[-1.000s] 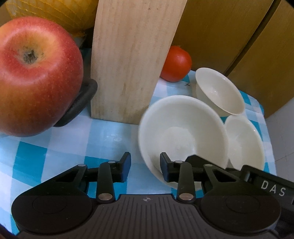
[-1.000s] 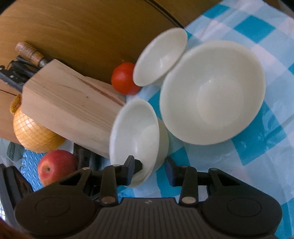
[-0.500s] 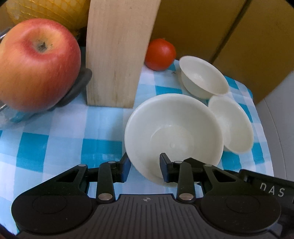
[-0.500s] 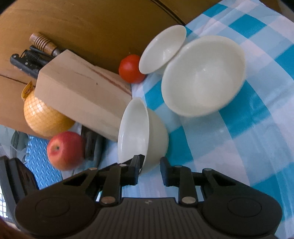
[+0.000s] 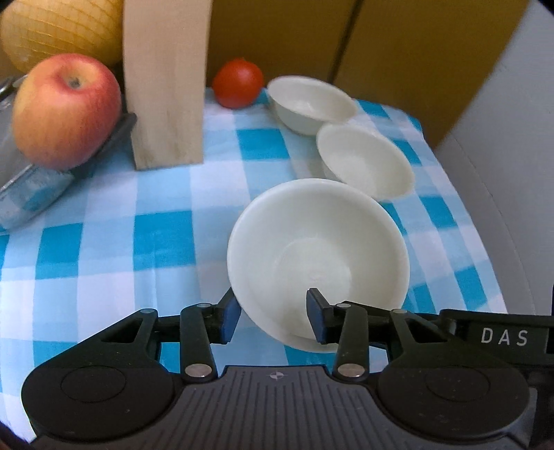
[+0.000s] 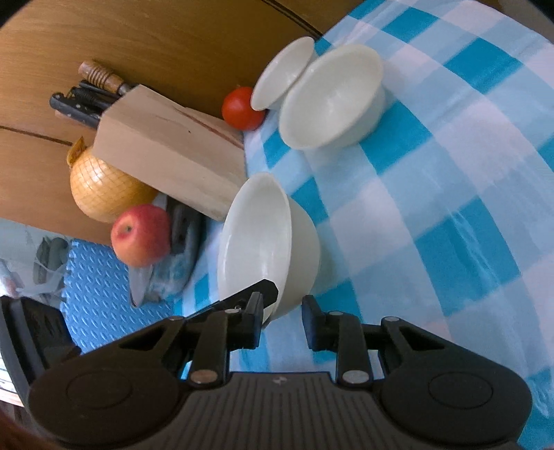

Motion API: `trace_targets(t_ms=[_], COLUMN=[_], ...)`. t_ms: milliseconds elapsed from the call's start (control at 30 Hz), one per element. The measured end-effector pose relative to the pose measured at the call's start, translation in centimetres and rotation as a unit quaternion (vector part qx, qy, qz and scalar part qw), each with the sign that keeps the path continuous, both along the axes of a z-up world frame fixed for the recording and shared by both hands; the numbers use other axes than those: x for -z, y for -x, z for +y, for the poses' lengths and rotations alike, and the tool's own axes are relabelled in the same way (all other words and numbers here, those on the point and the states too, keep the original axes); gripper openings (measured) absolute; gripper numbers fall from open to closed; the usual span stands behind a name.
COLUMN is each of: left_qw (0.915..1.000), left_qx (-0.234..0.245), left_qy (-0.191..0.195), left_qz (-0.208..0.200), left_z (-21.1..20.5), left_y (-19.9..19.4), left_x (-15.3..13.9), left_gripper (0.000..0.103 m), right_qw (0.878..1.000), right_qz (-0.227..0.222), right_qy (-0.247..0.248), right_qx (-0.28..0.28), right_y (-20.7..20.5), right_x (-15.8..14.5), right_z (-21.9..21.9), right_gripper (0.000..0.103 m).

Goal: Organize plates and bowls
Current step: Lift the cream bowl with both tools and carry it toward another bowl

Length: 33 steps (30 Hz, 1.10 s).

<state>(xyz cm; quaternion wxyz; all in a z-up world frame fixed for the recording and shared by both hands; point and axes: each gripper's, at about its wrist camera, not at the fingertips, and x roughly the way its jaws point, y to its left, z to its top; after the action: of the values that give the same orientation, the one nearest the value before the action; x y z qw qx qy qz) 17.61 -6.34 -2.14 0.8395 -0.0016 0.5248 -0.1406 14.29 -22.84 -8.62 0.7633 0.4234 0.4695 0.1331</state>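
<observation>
In the left wrist view, taking the wooden knife block (image 5: 166, 83) as the landmark, a netted yellow melon (image 5: 59, 31) sits behind its left side and a red apple (image 5: 65, 110) rests just left of it on a dark tray edge. Right of the block, a tomato (image 5: 238, 83) lies at the back of the blue-checked cloth (image 5: 114, 214) covering the surface. Further right stand two small white bowls: the far bowl (image 5: 311, 102) just beside the tomato, the nearer small bowl (image 5: 365, 161) touching or almost touching it. In front of the block, to its right, the large white bowl (image 5: 318, 256) is tilted and held by the left gripper (image 5: 273, 316), its jaws clamped across the near rim, one finger outside, one inside.

In the right wrist view, the large bowl (image 6: 266, 242) appears just right of the block (image 6: 169, 152). The right gripper (image 6: 282, 316) is beside its wall, jaws apart, gripping nothing.
</observation>
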Motion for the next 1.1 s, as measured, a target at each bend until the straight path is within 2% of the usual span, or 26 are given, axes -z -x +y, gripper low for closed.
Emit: trace_targets(t_ms=[133,300,400,667,767,867,933,1000,1100], left_qw=[0.9998,0.9996,0.9997,0.9991,0.9983,0.9972,0.9974,0.9971,0.9967], left_qx=[0.001,0.0,-0.007,-0.035,-0.04,-0.044,-0.051,-0.063,-0.071], left_qy=[-0.017,-0.026,-0.023,0.0,0.012,0.002,0.005,0.015,0.023], left_qz=[0.013,0.01,0.003,-0.022,-0.04,-0.06,-0.052,-0.039,-0.031], left_z=[-0.5,-0.7,-0.7,-1.3,-1.8,-2.4,-2.6,-2.5,-2.9], left_y=[0.2,0.6,0.5,-0.4,-0.7,-1.3,-2.5,-3.8,-5.4], left_x=[1.2,1.2,0.7,-2.0,-3.4,-3.8,-3.5,-3.3,-2.7], left_gripper=[0.049,0.052,0.058,0.061,0.068,0.069,0.069,0.062,0.06], right_qw=[1.0,0.999,0.999,0.997,0.996,0.991,0.985,0.98,0.978], right_qz=[0.007,-0.002,-0.007,-0.033,-0.044,-0.068,-0.081,-0.086,-0.087], right_qy=[0.026,0.048,0.048,0.056,0.05,0.092,0.13,0.158,0.166], right_qx=[-0.001,0.014,0.023,0.044,0.053,0.069,0.077,0.088,0.095], right_y=[0.9,1.9,2.5,3.0,2.2,1.1,0.3,-0.7,-2.1], right_x=[0.3,-0.3,-0.7,-2.5,-3.2,-4.4,-5.0,-5.2,-4.9], right_z=[0.0,-1.0,-1.9,-3.6,-4.1,-4.2,-4.2,-4.3,-4.6], right_gripper=[0.026,0.027,0.027,0.031,0.033,0.035,0.037,0.04,0.041])
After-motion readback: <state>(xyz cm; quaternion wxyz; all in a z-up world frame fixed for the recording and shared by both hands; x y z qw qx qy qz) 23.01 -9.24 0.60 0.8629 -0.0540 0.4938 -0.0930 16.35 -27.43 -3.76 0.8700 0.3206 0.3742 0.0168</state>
